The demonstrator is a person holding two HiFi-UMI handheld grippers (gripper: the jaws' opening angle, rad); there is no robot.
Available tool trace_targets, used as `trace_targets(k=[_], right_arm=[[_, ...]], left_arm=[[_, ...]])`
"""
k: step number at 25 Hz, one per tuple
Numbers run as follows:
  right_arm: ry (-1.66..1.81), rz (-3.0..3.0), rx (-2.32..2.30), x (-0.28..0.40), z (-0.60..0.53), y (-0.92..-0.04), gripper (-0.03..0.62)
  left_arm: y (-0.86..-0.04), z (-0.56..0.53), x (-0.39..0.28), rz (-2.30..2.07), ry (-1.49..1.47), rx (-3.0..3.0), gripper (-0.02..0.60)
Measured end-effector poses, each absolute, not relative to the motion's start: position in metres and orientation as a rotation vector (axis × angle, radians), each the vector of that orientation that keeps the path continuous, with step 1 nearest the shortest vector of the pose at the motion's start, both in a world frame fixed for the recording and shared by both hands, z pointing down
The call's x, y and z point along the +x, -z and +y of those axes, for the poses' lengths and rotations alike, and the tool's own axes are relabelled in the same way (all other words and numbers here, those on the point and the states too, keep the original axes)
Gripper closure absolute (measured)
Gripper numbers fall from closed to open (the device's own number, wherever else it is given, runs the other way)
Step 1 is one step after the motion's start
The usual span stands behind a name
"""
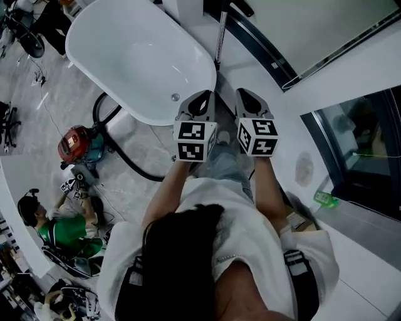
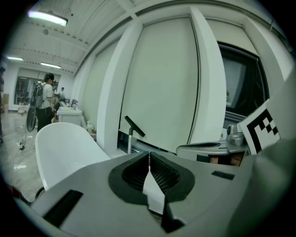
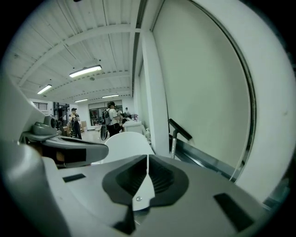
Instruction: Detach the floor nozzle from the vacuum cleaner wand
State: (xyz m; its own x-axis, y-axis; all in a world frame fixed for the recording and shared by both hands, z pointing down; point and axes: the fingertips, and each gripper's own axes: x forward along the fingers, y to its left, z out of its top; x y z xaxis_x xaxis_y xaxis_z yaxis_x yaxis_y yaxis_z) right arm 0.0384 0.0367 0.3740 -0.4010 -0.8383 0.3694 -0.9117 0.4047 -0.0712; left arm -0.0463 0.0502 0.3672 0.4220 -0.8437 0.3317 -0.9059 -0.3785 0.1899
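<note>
The vacuum's metal wand (image 1: 219, 37) leans upright against the window wall behind the bathtub, with the black floor nozzle (image 1: 237, 6) on its upper end. The left gripper view shows the nozzle (image 2: 134, 126) on the wand (image 2: 130, 141) ahead and to the left. In the right gripper view the nozzle (image 3: 179, 129) tops the wand (image 3: 174, 144) ahead and to the right. My left gripper (image 1: 202, 97) (image 2: 149, 155) and right gripper (image 1: 249, 94) (image 3: 147, 158) are held side by side in front of me. Both are shut, hold nothing and are well short of the wand.
A white bathtub (image 1: 125, 56) lies ahead on the left. The red vacuum canister (image 1: 75, 143) stands on the floor, its black hose (image 1: 125, 160) curving under the tub. A seated person in green (image 1: 62, 229) is at lower left. A green bottle (image 1: 326, 199) lies by the window.
</note>
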Motion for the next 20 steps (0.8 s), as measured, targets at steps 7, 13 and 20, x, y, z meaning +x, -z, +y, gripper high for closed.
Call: trace_targets(k=[7,13,20], right_arm=[[-0.37,-2.401,1.496,0.057,-0.032,-0.375,0.577],[-0.408,-2.393,1.523,0.075,-0.063,-0.372,0.577],[-0.391,-2.409,1.49,0.074,-0.089,-0.37,0.577]], left_arm=[[-0.368,-0.015,-0.03,-1.538,-0.261,2.313,0.578],[-0.367,-0.041,-0.012,-1.522,-0.296,2.312,0.578],[-0.371,-0.064,-0.009,-1.549,-0.315,2.278,0.578]])
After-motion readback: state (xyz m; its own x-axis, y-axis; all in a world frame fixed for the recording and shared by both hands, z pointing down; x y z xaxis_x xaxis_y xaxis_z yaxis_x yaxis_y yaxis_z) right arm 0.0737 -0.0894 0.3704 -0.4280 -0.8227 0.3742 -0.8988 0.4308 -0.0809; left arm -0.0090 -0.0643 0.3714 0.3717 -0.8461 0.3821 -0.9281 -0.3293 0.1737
